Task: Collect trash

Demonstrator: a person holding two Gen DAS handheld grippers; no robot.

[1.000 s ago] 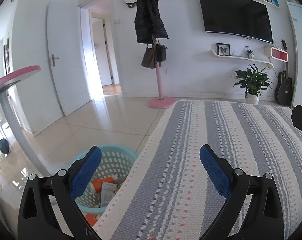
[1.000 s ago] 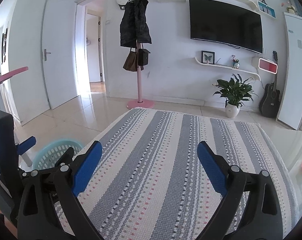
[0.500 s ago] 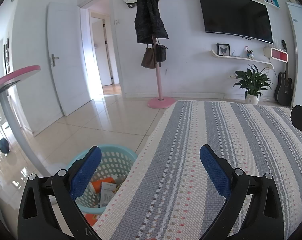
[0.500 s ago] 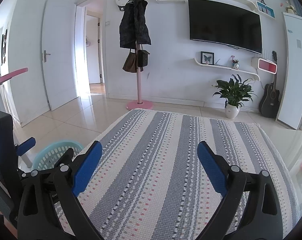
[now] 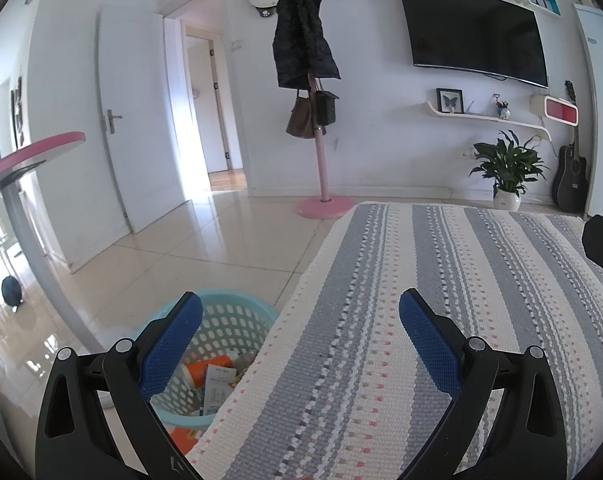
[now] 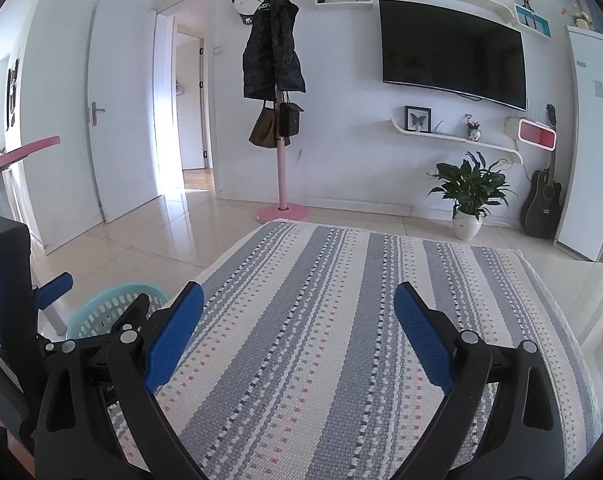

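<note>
Two claws hang spread wide, each holding nothing: the left claw (image 5: 299, 334) and the right claw (image 6: 297, 330), both with dimpled blue rubber pads on black plastic arms. Under them lies a woven rug (image 5: 441, 300) striped grey and cream with pink flecks. Just beside its left edge on the glossy tiled floor (image 5: 189, 240) stands a round, perforated turquoise plastic basket (image 5: 237, 320), holding trash (image 5: 215, 380): orange packaging and printed paper.

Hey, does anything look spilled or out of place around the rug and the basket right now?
One thing: an orange item lies on the floor just outside the teal basket, near the rug edge. Other trash sits inside the basket. The rug itself shows no litter.
</note>
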